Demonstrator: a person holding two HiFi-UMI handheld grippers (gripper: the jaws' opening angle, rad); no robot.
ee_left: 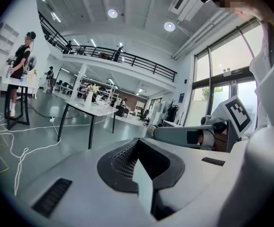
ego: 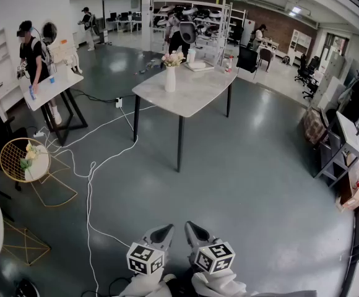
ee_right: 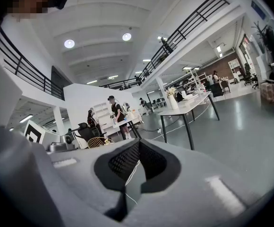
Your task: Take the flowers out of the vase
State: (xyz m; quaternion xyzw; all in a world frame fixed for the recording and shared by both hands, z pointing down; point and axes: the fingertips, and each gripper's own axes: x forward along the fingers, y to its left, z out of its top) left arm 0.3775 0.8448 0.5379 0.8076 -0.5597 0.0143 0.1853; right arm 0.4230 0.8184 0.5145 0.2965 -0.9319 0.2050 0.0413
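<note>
Left hand-held gripper (ego: 163,232) and right hand-held gripper (ego: 192,229): pale grey shells, black ribbed pads. Marker cube (ego: 145,258) on each: black-and-white square pattern. Far ahead of both: bench (ego: 198,94), white top, black legs; vase (ego: 170,79) white; flowers (ego: 173,59) pale pink and cream. Floor (ego: 260,190) glossy grey-green. Cable (ego: 88,203) white, ahead-left of the left hand-held gripper. Wire chair (ego: 23,159) yellow, further left. Back wall (ego: 281,25) red-brown brick.
</note>
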